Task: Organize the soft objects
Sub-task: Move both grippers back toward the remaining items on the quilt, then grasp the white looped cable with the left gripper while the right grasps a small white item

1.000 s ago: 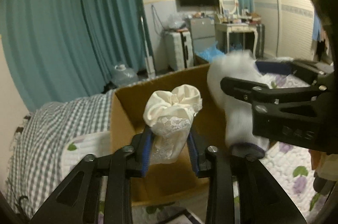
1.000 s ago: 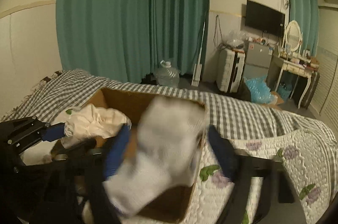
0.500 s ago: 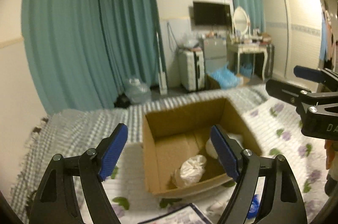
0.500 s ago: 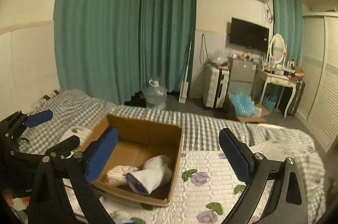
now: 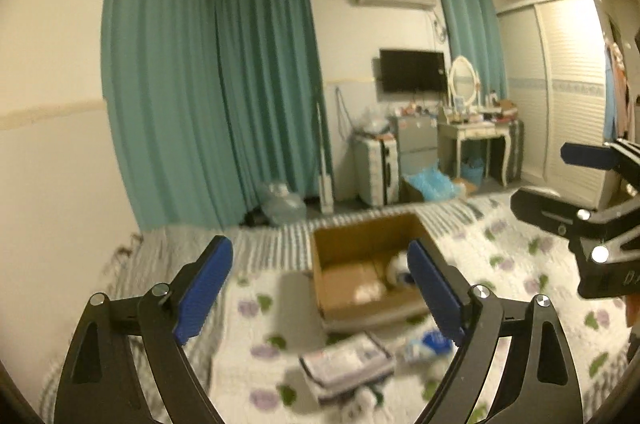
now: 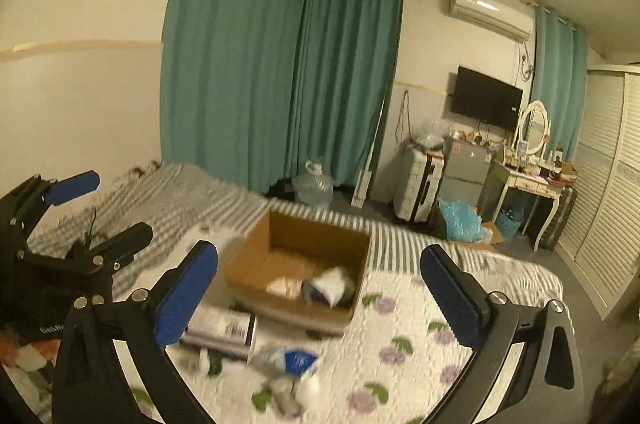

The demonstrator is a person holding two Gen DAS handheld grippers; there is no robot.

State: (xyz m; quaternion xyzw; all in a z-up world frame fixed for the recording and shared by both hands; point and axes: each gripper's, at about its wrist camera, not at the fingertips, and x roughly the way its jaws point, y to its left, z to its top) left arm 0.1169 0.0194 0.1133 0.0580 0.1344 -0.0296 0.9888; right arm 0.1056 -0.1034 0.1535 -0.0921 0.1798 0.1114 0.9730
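An open cardboard box (image 5: 362,244) (image 6: 320,236) stands on the bed. Inside lie a cream cloth bundle (image 6: 285,287) (image 5: 366,290) and a white rolled sock with a dark cuff (image 6: 329,286) (image 5: 396,270). My left gripper (image 5: 320,288) is open and empty, well back from and above the box. My right gripper (image 6: 320,292) is open and empty too, also back from the box. Each gripper shows in the other's view, the right (image 5: 576,192) and the left (image 6: 92,208).
A flat packet with a barcode (image 6: 222,330) (image 5: 344,360), a blue-and-white item (image 6: 294,360) (image 5: 428,342) and small white pieces lie on the floral quilt (image 6: 404,340) in front of the box. Teal curtains, a suitcase and a dressing table stand beyond the bed.
Both grippers opened and dropped the cream bundle and the white sock into the box, then pulled back and up; the box now looks smaller and farther.
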